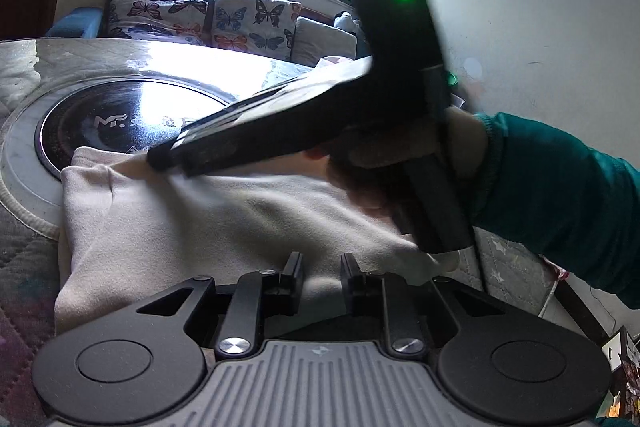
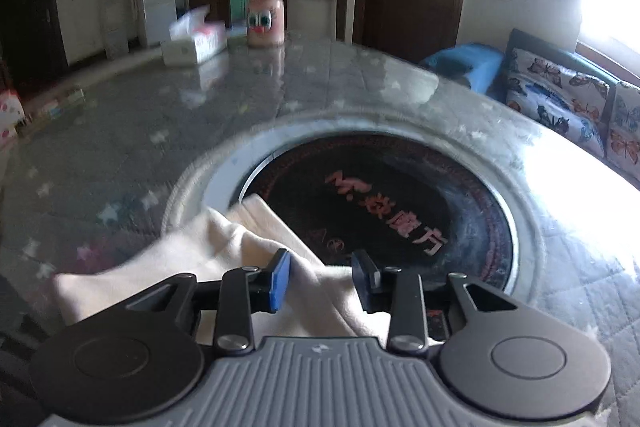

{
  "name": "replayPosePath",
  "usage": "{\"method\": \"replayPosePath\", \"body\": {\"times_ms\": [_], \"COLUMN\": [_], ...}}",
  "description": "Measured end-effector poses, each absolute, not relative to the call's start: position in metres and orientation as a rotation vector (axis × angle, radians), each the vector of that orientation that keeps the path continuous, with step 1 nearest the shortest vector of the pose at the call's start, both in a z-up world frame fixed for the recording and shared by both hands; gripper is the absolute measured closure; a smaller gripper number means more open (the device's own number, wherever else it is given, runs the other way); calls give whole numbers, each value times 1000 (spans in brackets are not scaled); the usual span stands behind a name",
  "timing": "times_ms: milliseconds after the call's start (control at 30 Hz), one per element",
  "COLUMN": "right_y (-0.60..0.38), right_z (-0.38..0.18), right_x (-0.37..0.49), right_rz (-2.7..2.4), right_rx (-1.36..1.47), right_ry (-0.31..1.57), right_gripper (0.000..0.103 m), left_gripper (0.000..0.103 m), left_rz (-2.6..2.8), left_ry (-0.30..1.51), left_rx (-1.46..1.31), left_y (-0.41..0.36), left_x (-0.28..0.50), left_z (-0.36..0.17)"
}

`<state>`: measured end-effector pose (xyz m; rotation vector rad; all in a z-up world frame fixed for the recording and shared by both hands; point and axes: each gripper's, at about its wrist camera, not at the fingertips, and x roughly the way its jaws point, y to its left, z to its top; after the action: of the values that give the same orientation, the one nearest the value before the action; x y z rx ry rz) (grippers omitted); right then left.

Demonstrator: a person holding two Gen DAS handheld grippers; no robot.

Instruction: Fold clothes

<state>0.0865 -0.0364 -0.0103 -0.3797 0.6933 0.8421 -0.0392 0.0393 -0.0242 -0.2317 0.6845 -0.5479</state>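
Observation:
A cream-coloured garment [image 1: 180,227] lies folded on the table, its far edge over the rim of a round black cooktop [image 1: 112,119]. My left gripper [image 1: 322,269] hovers over the garment's near part with its jaws open and nothing between them. My right gripper shows in the left wrist view [image 1: 168,163], its tips down on the cloth's far edge. In the right wrist view my right gripper [image 2: 322,267] is open, with the garment [image 2: 224,247] lying under and between its fingers, not pinched.
The round cooktop [image 2: 384,211] is set in a grey marble-like table [image 2: 160,115]. A tissue box [image 2: 196,43] and a pink cartoon bottle [image 2: 265,13] stand at the far edge. A sofa with butterfly cushions [image 1: 240,23] lies beyond the table. A quilted cover [image 1: 24,259] lies on the table at the left.

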Motion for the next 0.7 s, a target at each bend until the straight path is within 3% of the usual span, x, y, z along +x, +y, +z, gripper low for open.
{"method": "replayPosePath", "body": {"times_ms": [67, 233, 333, 367, 433, 533, 633, 700], "right_y": [-35, -49, -64, -69, -82, -98, -111, -119], "right_z": [-12, 2, 14, 18, 24, 30, 31, 30], "right_x": [87, 83, 75, 72, 62, 44, 27, 15], "right_rz": [832, 801, 771, 760, 733, 699, 654, 619], "right_rx": [-387, -350, -324, -316, -299, -297, -287, -283], "right_ry": [690, 649, 621, 614, 590, 559, 535, 516], "right_gripper": [61, 48, 46, 41, 17, 14, 2, 0], "left_gripper": [79, 67, 59, 57, 51, 43, 32, 27], "left_rz": [-549, -555, -552, -545, -521, -491, -463, -449], "left_ry": [684, 677, 670, 665, 655, 657, 654, 646], "left_rx": [-233, -227, -217, -209, -197, -197, -185, -164], "left_y": [39, 36, 34, 35, 36, 40, 43, 44], "left_x": [-40, -41, -43, -44, -46, -49, -52, -56], "left_z": [-24, -21, -18, -16, -14, -11, -8, -6]}}
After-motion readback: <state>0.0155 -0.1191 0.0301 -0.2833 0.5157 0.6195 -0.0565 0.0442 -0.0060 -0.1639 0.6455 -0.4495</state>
